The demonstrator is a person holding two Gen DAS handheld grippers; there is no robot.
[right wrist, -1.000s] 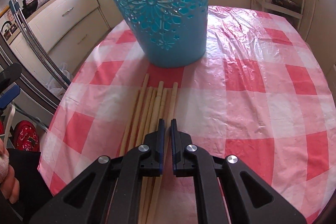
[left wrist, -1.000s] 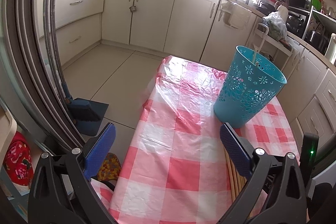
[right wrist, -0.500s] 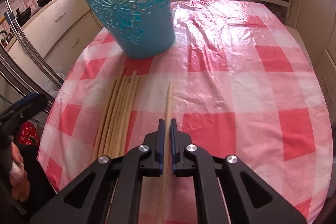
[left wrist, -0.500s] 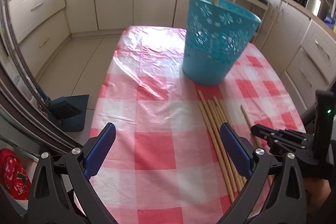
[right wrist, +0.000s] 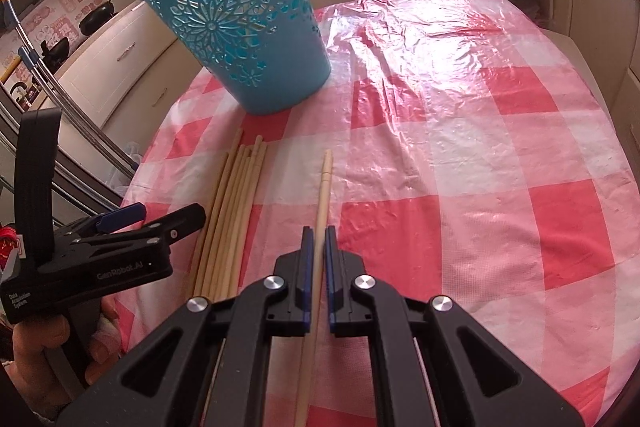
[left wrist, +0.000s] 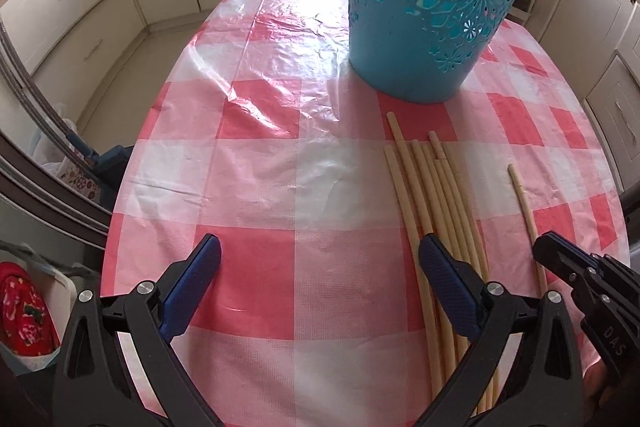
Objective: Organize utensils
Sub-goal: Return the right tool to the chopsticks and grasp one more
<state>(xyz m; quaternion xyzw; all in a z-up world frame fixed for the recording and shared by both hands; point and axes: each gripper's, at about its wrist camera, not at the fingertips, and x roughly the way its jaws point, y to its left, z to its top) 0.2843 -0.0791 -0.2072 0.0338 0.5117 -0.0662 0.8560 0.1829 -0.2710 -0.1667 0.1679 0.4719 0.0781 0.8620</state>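
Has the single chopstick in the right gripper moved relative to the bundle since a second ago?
Yes. The chopstick, clamped in the right gripper, now lies apart to the right of the bundle; earlier it lay among them.

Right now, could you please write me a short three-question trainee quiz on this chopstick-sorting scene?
1. True or false: the right gripper is shut on a single chopstick.
2. Multiple choice: the left gripper is (A) shut on the bundle, (B) open and empty, (C) inside the basket.
3. Short answer: where does the bundle of chopsticks lie relative to the blue basket?

Key
1. True; it is pulled apart from the bundle.
2. B.
3. On the checked tablecloth, on the near side of the upright basket, tips pointing toward its base, not touching it.
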